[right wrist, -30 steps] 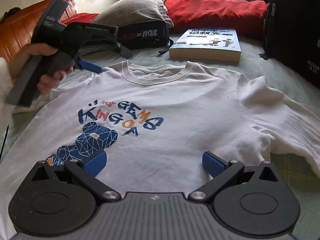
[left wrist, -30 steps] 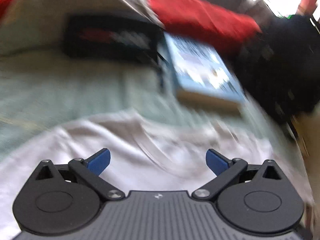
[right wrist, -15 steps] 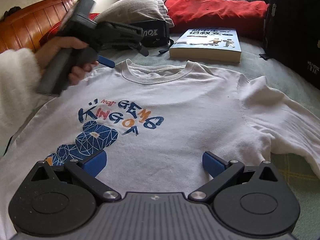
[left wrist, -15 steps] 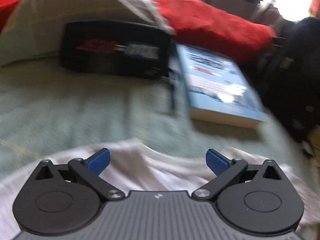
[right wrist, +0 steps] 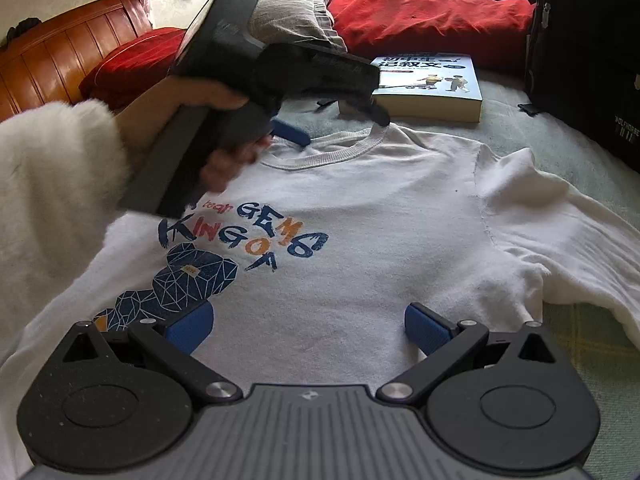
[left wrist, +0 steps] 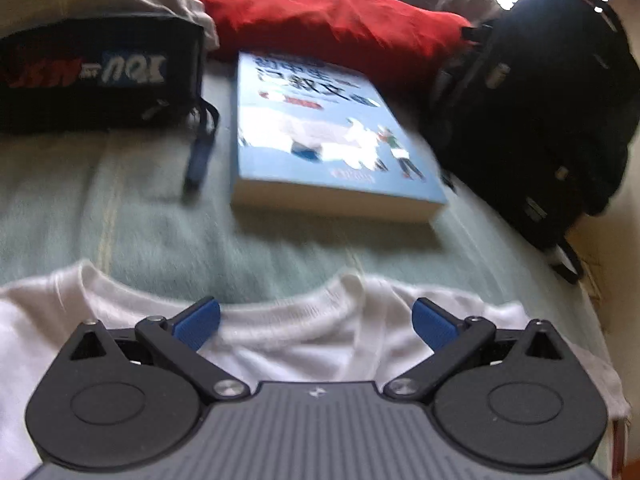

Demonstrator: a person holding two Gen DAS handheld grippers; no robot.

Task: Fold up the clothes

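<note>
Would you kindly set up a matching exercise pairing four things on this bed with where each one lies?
Things:
1. T-shirt
2. Book
3. Red pillow
4. Backpack

Places:
a. at the right edge of the bed
b. just beyond the shirt's collar
c. spread flat, print up
d. at the far end, behind the book

Pairs: 1-c, 2-b, 3-d, 4-a

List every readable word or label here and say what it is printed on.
"bear GEMS KING OF": white T-shirt chest print.
"初中生记叙文": blue book cover; smaller lines too small to read.
"WOLFHORSE", roughly: black backpack label, tiny.
Black pouch: lettering upside down and blurred, unreadable.
</note>
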